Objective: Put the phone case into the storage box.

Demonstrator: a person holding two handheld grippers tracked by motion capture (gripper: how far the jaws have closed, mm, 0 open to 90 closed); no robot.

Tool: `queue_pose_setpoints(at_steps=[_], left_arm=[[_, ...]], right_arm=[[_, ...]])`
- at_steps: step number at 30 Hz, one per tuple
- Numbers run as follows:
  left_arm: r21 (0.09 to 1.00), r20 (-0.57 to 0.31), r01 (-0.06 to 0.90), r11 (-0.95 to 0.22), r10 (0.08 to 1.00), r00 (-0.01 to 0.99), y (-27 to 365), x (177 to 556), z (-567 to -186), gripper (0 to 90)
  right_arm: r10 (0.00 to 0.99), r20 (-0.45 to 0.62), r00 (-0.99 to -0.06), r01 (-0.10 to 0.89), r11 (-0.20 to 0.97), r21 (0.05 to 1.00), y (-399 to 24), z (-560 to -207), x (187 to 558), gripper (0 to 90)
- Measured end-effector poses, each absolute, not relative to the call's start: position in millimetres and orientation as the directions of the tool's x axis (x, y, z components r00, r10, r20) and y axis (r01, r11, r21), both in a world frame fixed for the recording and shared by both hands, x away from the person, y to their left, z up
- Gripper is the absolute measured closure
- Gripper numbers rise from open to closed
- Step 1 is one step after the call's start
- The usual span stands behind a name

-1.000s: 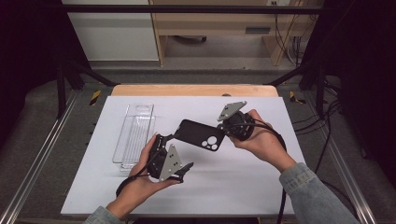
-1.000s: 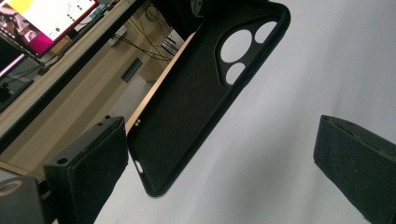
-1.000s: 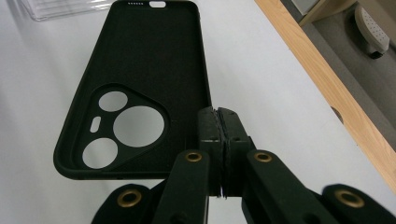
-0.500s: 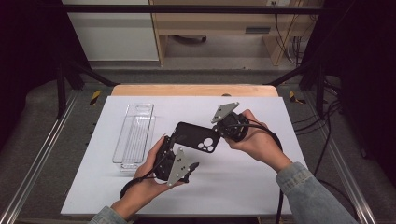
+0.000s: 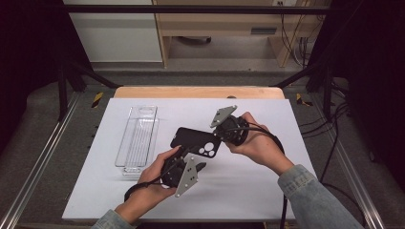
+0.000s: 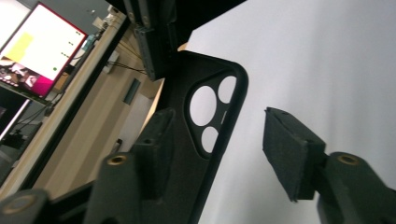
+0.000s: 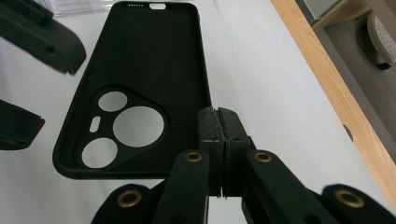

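Observation:
A black phone case (image 5: 193, 141) with round camera holes hangs over the white mat. My right gripper (image 5: 218, 139) is shut on the case's long edge near the camera end; in the right gripper view its pads (image 7: 219, 116) pinch the rim of the case (image 7: 149, 60). My left gripper (image 5: 193, 160) comes from below, with the camera corner of the case (image 6: 196, 70) between its jaws. Those jaws have just been closing. One pad lies against the case. The other pad (image 6: 285, 149) still stands clear of it, with a gap.
A clear plastic tray (image 5: 138, 138) lies on the left of the white mat (image 5: 248, 191). The wooden table edge (image 5: 198, 92) runs along the far side, with dark frame rails and cables beyond. A lit monitor (image 6: 37, 51) stands off to one side.
My left gripper has moved up to the case's camera corner and its jaws have narrowed around it. The right gripper and the case have hardly shifted.

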State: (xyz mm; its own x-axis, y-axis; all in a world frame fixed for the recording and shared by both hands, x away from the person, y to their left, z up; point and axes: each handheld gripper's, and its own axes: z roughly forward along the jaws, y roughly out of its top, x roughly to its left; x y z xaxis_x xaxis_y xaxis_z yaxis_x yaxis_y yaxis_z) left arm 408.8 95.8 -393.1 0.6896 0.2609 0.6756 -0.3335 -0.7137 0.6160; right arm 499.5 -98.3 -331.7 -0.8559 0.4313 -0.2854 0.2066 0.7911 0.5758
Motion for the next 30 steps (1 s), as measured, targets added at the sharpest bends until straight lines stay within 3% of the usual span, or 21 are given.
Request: queue_pose_setpoints(at_steps=[3, 16, 17, 30], left_arm=[[0.611, 0.672, -0.341, -0.715, 0.240, 0.701, 94.8, 408.4, -393.6, 52.2], [0.550, 0.664, -0.358, -0.754, 0.134, 0.736, 94.9, 413.3, -392.7, 69.3], [0.484, 0.690, -0.369, -0.793, 0.087, 0.718, 96.8, 414.4, -388.1, 69.3], [0.460, 0.694, -0.380, -0.803, 0.058, 0.718, 90.6, 418.3, -389.8, 74.2]], right_arm=[[0.422, -0.292, -0.859, 0.196, 0.796, 0.572, -96.4, -332.6, 499.9, 89.8], [0.412, -0.293, -0.863, 0.193, 0.804, 0.562, -93.0, -335.2, 499.2, 89.8], [0.412, -0.293, -0.863, 0.193, 0.804, 0.562, -93.0, -335.2, 499.2, 89.8], [0.403, -0.290, -0.868, 0.184, 0.803, 0.566, -88.8, -334.9, 498.1, 89.8]])
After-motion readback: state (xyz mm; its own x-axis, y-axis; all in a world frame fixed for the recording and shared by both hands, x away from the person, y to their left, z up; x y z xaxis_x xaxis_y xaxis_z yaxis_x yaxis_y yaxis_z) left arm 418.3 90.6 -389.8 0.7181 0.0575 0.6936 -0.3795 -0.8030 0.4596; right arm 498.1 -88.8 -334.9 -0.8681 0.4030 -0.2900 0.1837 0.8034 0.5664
